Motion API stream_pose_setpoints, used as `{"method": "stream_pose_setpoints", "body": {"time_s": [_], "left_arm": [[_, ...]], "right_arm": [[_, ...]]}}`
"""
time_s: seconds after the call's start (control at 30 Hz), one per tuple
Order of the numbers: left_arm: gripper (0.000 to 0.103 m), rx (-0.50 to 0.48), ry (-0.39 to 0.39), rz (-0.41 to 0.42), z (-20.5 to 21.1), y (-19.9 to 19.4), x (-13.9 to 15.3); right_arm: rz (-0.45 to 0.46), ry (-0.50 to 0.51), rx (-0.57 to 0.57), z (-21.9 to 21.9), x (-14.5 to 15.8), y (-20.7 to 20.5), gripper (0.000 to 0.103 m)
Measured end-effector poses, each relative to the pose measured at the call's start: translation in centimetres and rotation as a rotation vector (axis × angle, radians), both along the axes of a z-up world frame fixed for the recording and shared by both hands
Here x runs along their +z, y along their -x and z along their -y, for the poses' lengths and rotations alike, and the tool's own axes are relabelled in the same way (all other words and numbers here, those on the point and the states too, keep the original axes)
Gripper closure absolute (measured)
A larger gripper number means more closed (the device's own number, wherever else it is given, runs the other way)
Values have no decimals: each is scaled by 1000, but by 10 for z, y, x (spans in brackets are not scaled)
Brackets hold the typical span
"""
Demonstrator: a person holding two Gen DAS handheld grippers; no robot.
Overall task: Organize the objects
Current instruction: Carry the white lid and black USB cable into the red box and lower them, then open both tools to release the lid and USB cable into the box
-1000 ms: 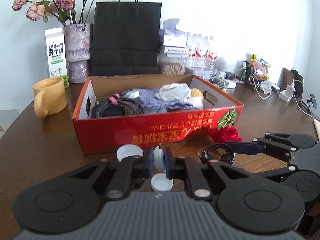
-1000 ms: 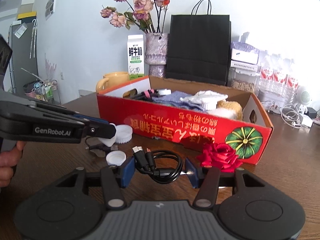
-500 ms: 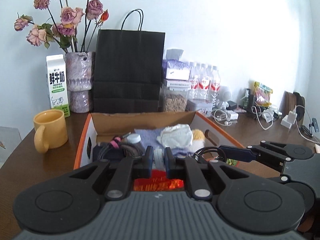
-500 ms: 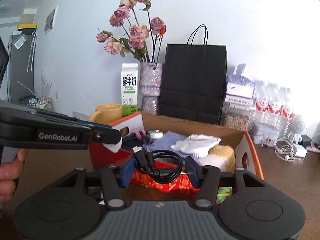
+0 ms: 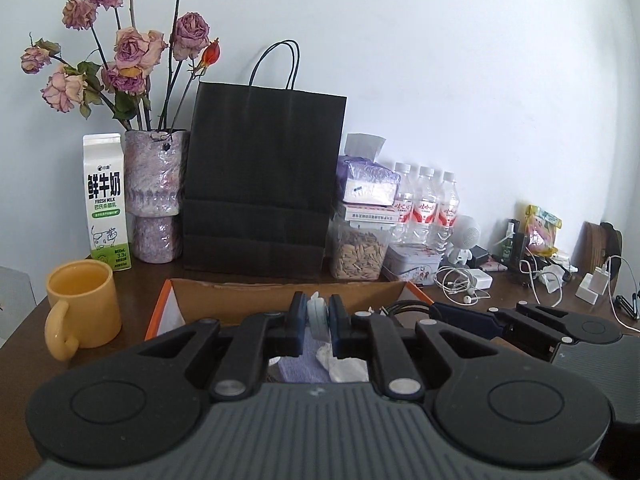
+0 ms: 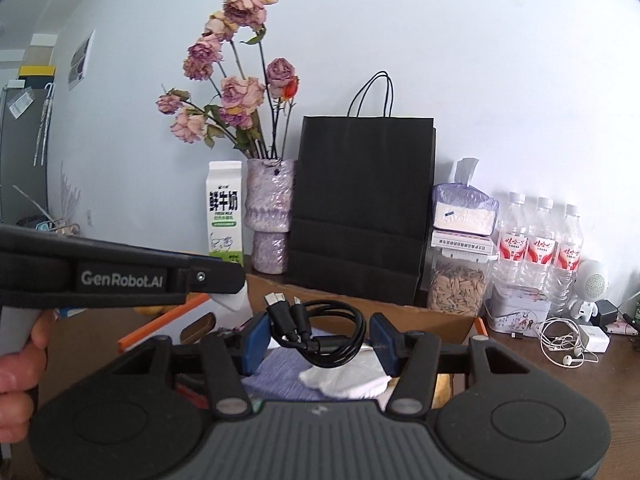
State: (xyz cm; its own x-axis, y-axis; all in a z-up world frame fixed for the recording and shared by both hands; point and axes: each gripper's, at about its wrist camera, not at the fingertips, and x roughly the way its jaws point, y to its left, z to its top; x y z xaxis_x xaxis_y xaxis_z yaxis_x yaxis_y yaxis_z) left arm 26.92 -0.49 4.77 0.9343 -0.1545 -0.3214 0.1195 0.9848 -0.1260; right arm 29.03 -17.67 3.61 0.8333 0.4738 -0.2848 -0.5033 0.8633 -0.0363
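My left gripper [image 5: 318,325] is shut on a white bottle cap [image 5: 319,311], held on edge between its pads. My right gripper [image 6: 320,342] is shut on a coiled black USB cable [image 6: 334,330]. Both hang above the open cardboard box [image 5: 280,300] with its orange-red outside. Inside the box, below the fingers, lie a purple cloth [image 5: 302,370] and a crumpled white wad [image 5: 346,366]. In the right wrist view the left gripper [image 6: 224,282] reaches in from the left with the cap [image 6: 234,301], a hand behind it. The right gripper's fingers [image 5: 460,316] show at right in the left wrist view.
Behind the box stand a yellow mug [image 5: 82,312], a milk carton [image 5: 105,200], a vase of dried roses [image 5: 154,196], a black paper bag [image 5: 260,192], a jar of seeds [image 5: 358,254] and water bottles [image 5: 426,208]. Earphones and chargers [image 5: 460,284] clutter the right.
Both grippers have risen and moved forward from the table in front of the box to above its inside, still holding cap and cable. The loose lids and red rose have dropped from view.
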Motion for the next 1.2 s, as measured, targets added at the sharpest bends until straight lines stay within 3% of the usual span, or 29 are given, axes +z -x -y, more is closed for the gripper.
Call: {"method": "stream_pose_setpoints", "body": {"time_s": [0.47,0.87,0.9,0.93,0.97,1.0,1.03,1.2], "left_arm": [[91,31,-19,-29,-3,-59,-12],[88,51,-38,-66,-3,-64,-24],[84,61,-40,-67,-3,-64,-25],[65,64,-40,-73,-3,-65,-25],[28,71,-36,-79,-4,-65,-25],[10,84,-33,-80,-4,-64,-25],[0,105,-33,-66,-4,-62,-24],[0,123,-38,-62,-5,-62,-22]], "right_arm": [[-73,9,-32,2,-16,-66,49],[-111,42,-34,3,-26,-72,49],[-113,45,-35,3,-27,-72,48],[-116,47,-39,2,-27,-72,33],[-117,50,-44,2,-28,-73,21],[-115,52,-49,2,-28,-72,2],[-112,54,-54,2,-28,-72,0],[-119,59,-67,2,-29,-74,0]]}}
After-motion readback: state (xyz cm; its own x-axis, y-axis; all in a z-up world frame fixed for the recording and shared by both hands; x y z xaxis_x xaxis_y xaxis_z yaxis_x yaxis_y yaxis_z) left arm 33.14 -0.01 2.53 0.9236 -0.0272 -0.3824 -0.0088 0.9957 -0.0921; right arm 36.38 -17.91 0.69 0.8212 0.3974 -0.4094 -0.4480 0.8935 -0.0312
